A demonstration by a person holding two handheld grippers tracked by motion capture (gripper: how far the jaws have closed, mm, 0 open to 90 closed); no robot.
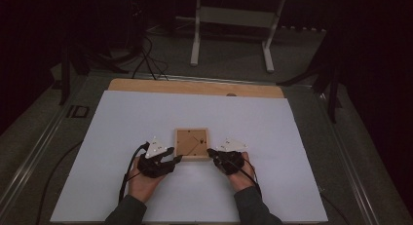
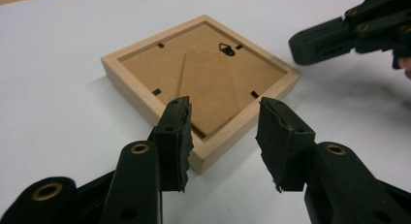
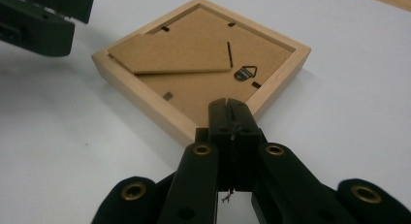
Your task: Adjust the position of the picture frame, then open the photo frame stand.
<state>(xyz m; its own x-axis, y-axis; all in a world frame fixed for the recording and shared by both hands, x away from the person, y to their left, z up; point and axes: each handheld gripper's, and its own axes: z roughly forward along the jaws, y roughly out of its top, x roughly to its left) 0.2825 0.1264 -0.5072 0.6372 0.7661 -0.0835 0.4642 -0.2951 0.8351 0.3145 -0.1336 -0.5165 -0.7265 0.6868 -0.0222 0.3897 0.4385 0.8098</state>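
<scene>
Seen from the high view, we list one small wooden picture frame [image 1: 192,144], lying face down mid-sheet on the white table cover [image 1: 122,137], backing board upward so the back can be worked on. We hold the left gripper [image 1: 176,159] at its near left corner and the right gripper [image 1: 210,152] at its near right corner.

Left gripper view: jaws half parted, nothing between them, poised over the frame's [image 2: 145,95] near corner; easel stand [image 2: 213,88] lies flat.

Right gripper view: jaws closed together, empty, tip just above the frame's [image 3: 145,105] corner, likely to steady it; hanger hook [image 3: 245,72] near.
</scene>
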